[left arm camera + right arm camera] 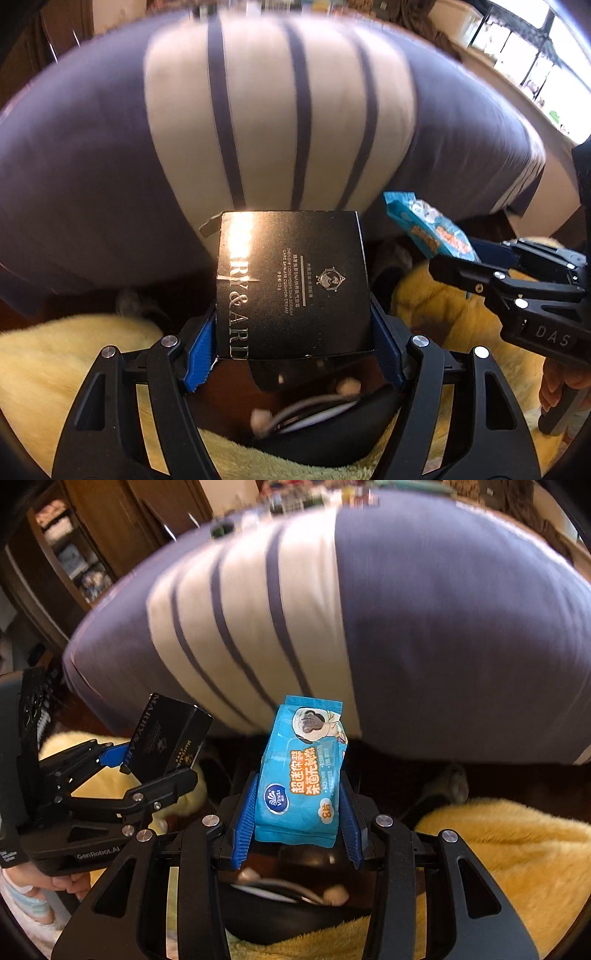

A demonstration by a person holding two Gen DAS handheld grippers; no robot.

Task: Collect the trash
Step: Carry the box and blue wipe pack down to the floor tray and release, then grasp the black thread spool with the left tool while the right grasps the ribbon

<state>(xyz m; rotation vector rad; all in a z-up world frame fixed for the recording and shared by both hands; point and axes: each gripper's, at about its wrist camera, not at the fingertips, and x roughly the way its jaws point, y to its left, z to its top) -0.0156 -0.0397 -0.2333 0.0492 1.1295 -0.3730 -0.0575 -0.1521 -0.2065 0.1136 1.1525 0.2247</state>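
Note:
A black cosmetics box (pixel 295 280) with silver lettering sits clamped between the blue pads of my left gripper (pixel 293 314). In the right wrist view the same box (pixel 166 734) and left gripper (pixel 144 768) appear at the left. My right gripper (pixel 299 797) is shut on a blue pack of wet wipes (pixel 303 768), held upright. The left wrist view shows that pack (pixel 432 229) and the right gripper (pixel 469 258) at the right. Both grippers point steeply down over a dark bin (pixel 280 923) holding white wads. The bin (pixel 332 435) lies just under the box.
A bed with a purple and white striped cover (pixel 258 110) fills the background. Yellow fluffy fabric (pixel 498 849) lies on both sides of the bin. A person's hand (pixel 44 882) grips the left tool's handle. Wooden shelves (pixel 74 554) stand far left.

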